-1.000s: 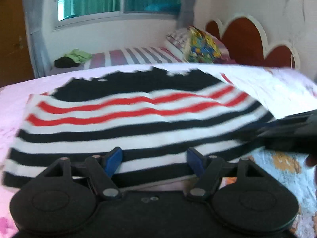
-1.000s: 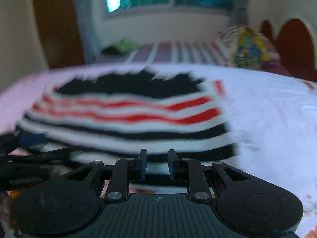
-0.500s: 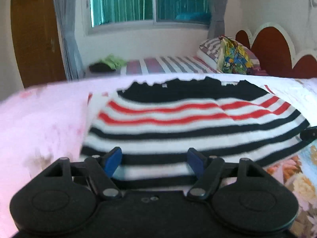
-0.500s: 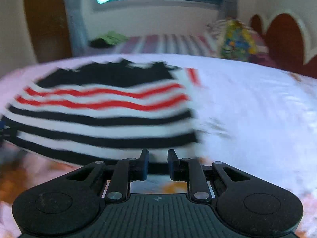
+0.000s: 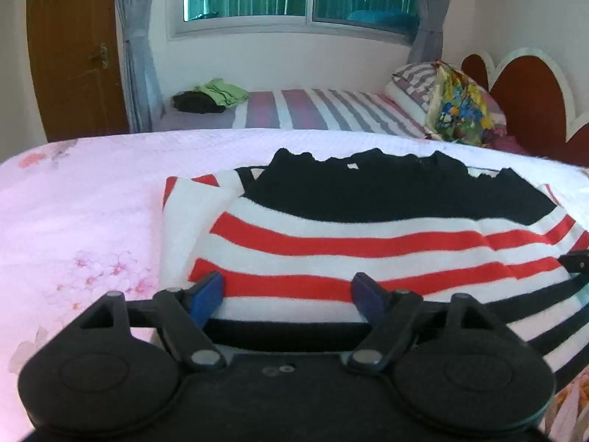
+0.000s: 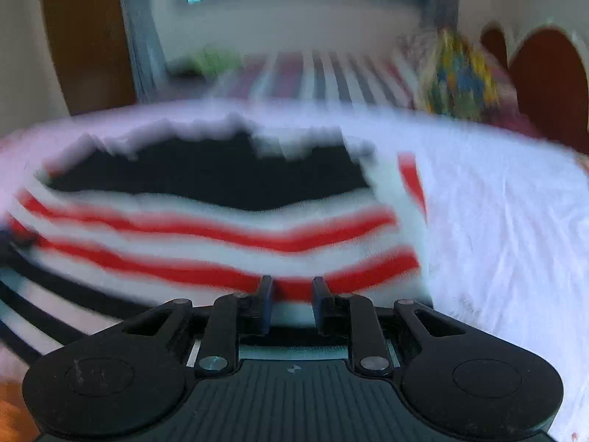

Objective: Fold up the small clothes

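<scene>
A striped sweater [image 5: 368,235], black at the top with red, white and black bands, lies flat on the pink bedspread [image 5: 73,213], its left sleeve folded in. My left gripper [image 5: 287,294] is open, its blue-padded fingers spread over the sweater's near left part. In the right wrist view the sweater [image 6: 221,221] is blurred. My right gripper [image 6: 291,300] has its fingers a narrow gap apart, empty, over the sweater's near right part. Its tip shows at the right edge of the left wrist view [image 5: 578,263].
The bedspread turns white to the right [image 6: 497,239]. Behind is a second bed with a striped sheet [image 5: 324,112], a colourful pillow [image 5: 460,110], and green and black clothes [image 5: 210,95]. A red headboard [image 5: 530,99], window and wooden door [image 5: 73,51] stand behind.
Both grippers have moved forward over the sweater, from its hem to the red stripes. The left gripper has also shifted left. The right view is more blurred.
</scene>
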The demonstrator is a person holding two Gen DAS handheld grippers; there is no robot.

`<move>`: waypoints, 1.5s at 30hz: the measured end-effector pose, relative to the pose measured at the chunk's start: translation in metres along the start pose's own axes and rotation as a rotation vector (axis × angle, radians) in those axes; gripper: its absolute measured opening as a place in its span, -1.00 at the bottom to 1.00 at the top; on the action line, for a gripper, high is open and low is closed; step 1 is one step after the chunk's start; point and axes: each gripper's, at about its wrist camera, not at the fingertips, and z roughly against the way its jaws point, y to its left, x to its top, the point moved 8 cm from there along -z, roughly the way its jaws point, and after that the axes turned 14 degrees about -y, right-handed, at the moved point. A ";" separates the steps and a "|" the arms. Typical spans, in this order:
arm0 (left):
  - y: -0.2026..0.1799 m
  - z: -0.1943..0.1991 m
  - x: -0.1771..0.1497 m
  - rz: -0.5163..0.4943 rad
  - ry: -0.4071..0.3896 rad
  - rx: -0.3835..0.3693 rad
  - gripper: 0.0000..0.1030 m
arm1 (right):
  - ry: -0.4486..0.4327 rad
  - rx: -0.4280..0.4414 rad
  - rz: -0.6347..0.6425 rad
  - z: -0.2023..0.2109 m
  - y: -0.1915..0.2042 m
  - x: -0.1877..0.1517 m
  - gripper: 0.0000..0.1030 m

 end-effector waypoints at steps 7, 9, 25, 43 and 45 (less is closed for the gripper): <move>-0.015 0.027 0.000 -0.092 -0.027 -0.028 0.45 | -0.083 0.027 0.064 0.028 0.015 0.002 -0.28; -0.013 0.018 -0.010 -0.076 -0.005 -0.030 0.52 | -0.028 -0.019 0.072 0.017 0.008 -0.017 -0.03; -0.013 0.069 0.001 -0.016 -0.052 0.012 0.50 | -0.076 0.039 -0.031 0.092 -0.002 -0.007 -0.18; 0.057 0.061 -0.050 0.925 -0.172 0.029 0.09 | -0.081 0.227 -0.144 0.086 0.046 0.000 -0.96; 0.058 0.050 -0.046 0.925 -0.190 0.028 0.09 | -0.079 0.238 -0.160 0.067 0.054 0.006 -0.96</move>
